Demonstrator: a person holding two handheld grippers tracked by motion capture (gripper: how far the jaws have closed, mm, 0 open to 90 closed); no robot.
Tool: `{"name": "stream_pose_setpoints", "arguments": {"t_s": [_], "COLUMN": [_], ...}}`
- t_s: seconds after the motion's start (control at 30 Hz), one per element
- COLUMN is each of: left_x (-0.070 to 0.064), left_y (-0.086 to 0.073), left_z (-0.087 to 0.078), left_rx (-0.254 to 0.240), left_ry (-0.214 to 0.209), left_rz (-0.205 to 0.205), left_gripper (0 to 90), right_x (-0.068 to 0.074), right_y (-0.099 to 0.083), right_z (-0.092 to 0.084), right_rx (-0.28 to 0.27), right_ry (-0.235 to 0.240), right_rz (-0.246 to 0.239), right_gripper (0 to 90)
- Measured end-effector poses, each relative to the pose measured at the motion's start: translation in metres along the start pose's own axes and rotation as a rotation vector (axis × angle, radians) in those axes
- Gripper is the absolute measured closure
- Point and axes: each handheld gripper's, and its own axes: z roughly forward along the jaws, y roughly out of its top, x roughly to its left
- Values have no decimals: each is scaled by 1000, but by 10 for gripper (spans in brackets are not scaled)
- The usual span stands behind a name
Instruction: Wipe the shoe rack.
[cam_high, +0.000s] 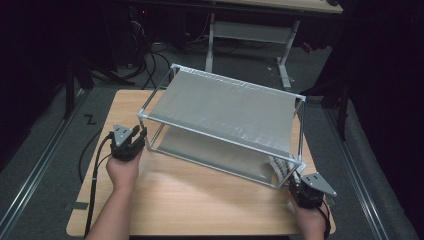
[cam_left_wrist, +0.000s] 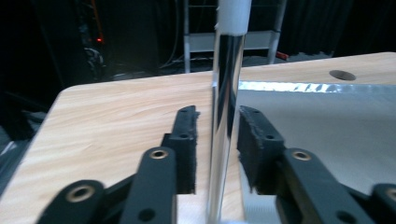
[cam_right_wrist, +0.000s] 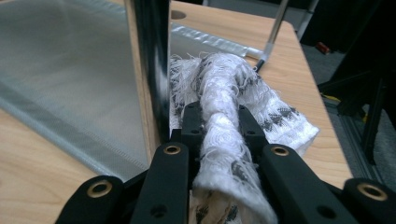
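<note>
Overhead, one two-tier metal-framed rack (cam_high: 225, 120) stands on one wooden table (cam_high: 190, 200), the left gripper (cam_high: 141, 134) at its near-left post, the right gripper (cam_high: 296, 181) at its near-right corner. Along the left gripper's jaws, that chrome post (cam_left_wrist: 226, 116) stands between parted pads, untouched. Along the right gripper's, jaws clamp one white towel (cam_right_wrist: 224, 107) beside a post.

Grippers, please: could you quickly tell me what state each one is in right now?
Left gripper: open, its jaws on either side of the rack's metal post with gaps showing.
Right gripper: closed on the white cloth.
</note>
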Motion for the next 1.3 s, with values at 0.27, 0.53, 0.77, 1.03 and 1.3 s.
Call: {"name": "stream_pose_setpoints", "arguments": {"t_s": [0.27,0.53,0.77,1.03,1.3], "left_x": [-27,-53,-75,-80,-98], "left_y": [-51,-62,-65,-64,-64], "left_z": [-66,-92,-96,-99,-102], "left_rx": [-11,-15,11,7,-12], "left_ry": [-133,-243,-301,-328,-398], "left_rz": [79,109,159,149,105], "left_gripper": [659,654,646,641,641], "right_x": [31,62,97,141,145], "right_y": [-4,-1,-1,0,2], "right_z": [-11,-20,-24,-32,-35], "right_rx": [3,-8,-3,-21,-42], "right_ry": [73,151,258,364,367], "right_rz": [-34,-49,-85,-160,-176], "right_gripper": [783,782,781,779,780]}}
